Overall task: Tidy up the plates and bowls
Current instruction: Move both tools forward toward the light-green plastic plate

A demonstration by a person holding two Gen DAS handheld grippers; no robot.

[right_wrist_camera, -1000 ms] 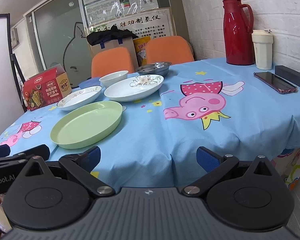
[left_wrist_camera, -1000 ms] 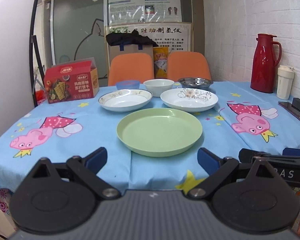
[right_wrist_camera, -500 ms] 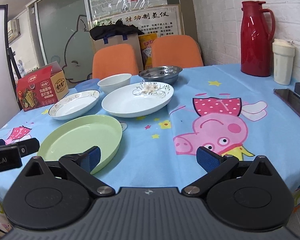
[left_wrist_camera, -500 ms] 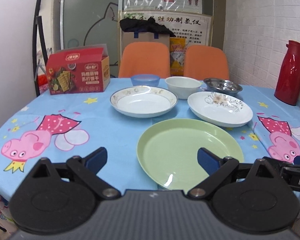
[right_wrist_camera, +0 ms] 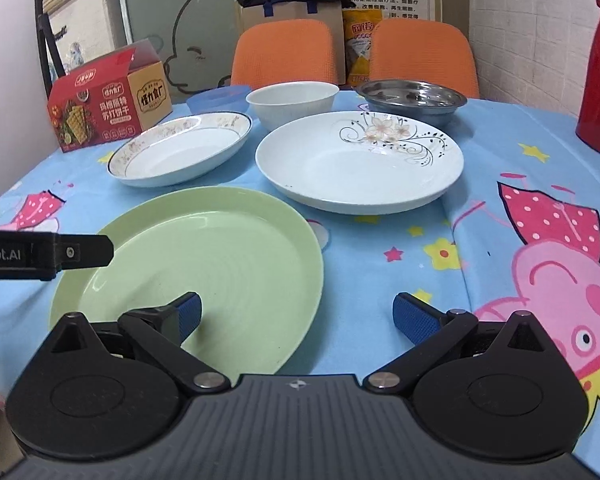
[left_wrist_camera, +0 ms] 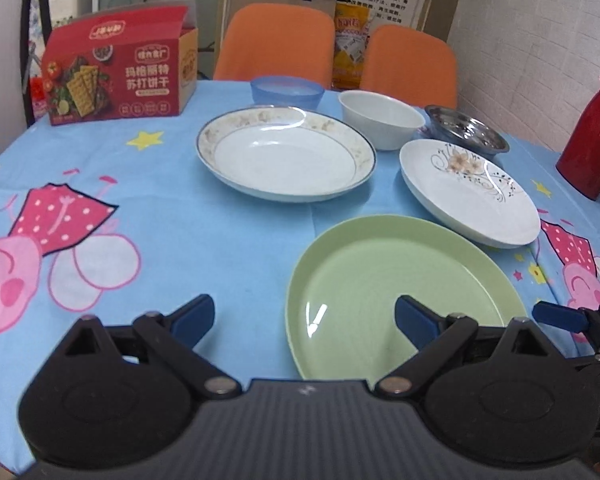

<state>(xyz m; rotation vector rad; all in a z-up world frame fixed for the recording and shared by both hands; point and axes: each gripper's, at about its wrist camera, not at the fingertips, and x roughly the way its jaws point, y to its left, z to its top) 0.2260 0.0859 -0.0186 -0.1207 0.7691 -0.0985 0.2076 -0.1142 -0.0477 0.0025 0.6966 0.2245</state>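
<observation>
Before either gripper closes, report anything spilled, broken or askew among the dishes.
Nothing stands out. The green plate, gold-rimmed plate, floral plate, white bowl, steel bowl and blue bowl all sit upright, separate and unbroken.

The left black plastic two-finger tool [left_wrist_camera: 302, 318] has a ribbed grey housing, two round black hubs, angled link arms with silver pivot screws and blue textured fingertip pads [left_wrist_camera: 192, 318]. The right black plastic two-finger tool [right_wrist_camera: 296, 318] is built the same (its pads [right_wrist_camera: 414, 322] show a fine grid). Seen from the right wrist view, the left tool's side bears white lettering ending "obot.AI".
</observation>
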